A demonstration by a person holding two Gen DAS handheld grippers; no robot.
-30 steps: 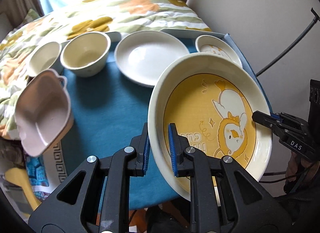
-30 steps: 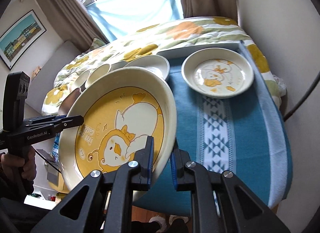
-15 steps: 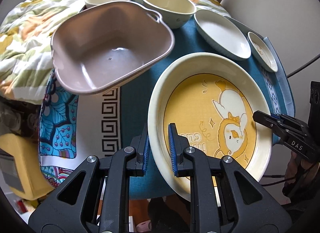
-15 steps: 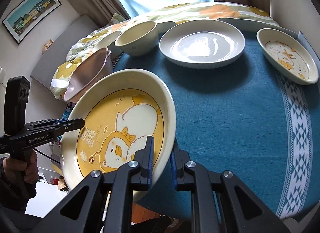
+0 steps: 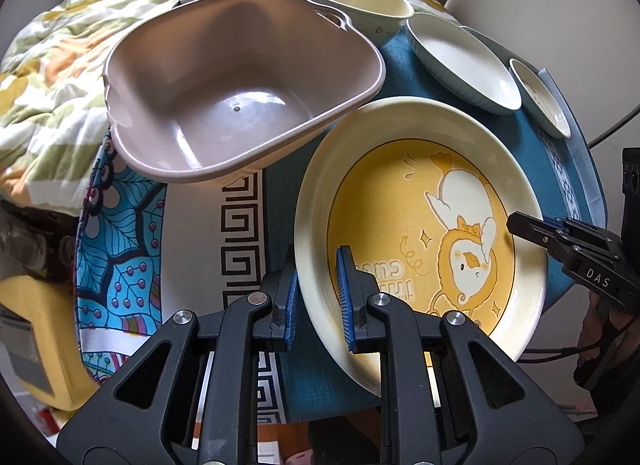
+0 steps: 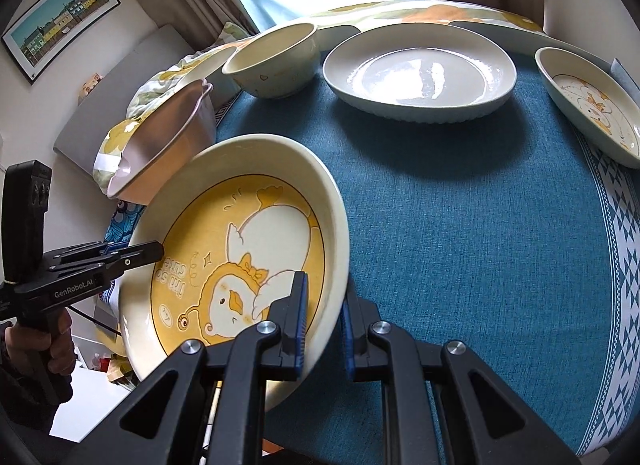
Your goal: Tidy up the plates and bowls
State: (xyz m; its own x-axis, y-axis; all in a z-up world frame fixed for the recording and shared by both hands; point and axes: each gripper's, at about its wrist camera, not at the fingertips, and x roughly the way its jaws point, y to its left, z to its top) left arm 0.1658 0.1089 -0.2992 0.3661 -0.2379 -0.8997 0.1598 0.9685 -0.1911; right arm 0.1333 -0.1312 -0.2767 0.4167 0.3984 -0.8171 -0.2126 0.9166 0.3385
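**Duck plate held in the air by two tools, close to the pink basin**

The table (image 6: 480, 225), under a teal cloth, carries a plain oval plate (image 6: 420, 73), a small duck dish (image 6: 592, 105) and cream bowls (image 6: 276, 61). The pink basin (image 5: 240, 85) sits at its left edge, overhanging. The yellow duck plate (image 5: 420, 225) hangs tilted above the near edge, its rim just beside the basin. The left tool (image 5: 316, 297) and right tool (image 6: 324, 321) each pinch opposite rims. Uneven pulls could twist it loose; a sideways drift would likely knock the basin off.

My duck plate (image 5: 420, 225) is hanging over the table's (image 6: 480, 245) near edge; the basin (image 5: 240, 97) is sitting left; bowls (image 5: 360, 5) are standing behind.
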